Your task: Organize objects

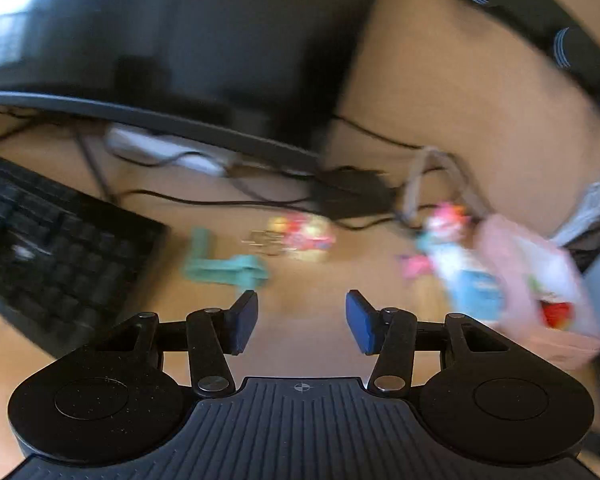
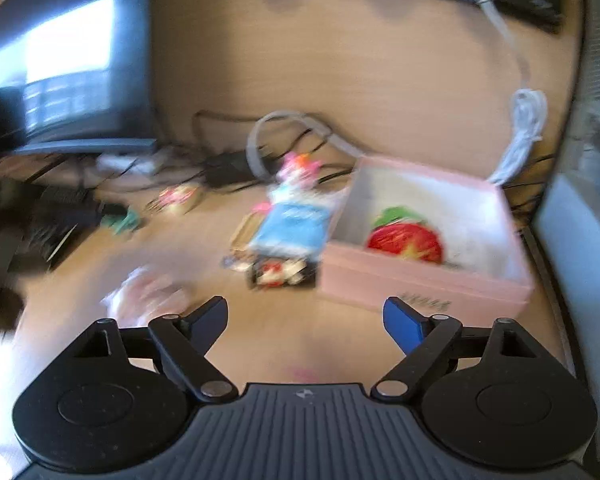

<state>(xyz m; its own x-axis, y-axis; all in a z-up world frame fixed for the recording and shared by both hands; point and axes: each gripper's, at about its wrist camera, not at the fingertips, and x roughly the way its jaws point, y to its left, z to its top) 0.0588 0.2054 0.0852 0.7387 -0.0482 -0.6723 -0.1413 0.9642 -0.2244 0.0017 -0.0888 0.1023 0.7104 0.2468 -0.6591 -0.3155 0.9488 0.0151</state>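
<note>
Left gripper [image 1: 302, 322] jaws apart, nothing between them, bare desk [image 1: 308, 280] beneath; right gripper [image 2: 305, 322] jaws spread wider, likewise empty; both views motion-blurred. Landmark: the pink box [image 2: 420, 280], open-topped, a red strawberry-like toy [image 2: 406, 242] already lying inside. From the right jaws the box sits just ahead and to the right, its near wall close to the right finger; in the left view the same box [image 1: 540, 300] lies off at the right edge. Left of the box, touching or nearly touching its side, a blue card pack [image 2: 290, 228] with a pink-topped figure, long axis running away from the camera; a small dark packet [image 2: 282, 274] lies at its near end. Farther left of the box, nearer the left jaws: a teal clip [image 1: 224, 266] just beyond the left finger, its long arm roughly crosswise; past it a red-and-yellow trinket [image 1: 304, 234]. Farthest: cables [image 1: 220, 200], keyboard [image 1: 52, 240], monitor [image 1: 180, 40]. Judgement: loose items remain to box; the left hand is nearer the clip, the right nearer the pack and box.
</note>
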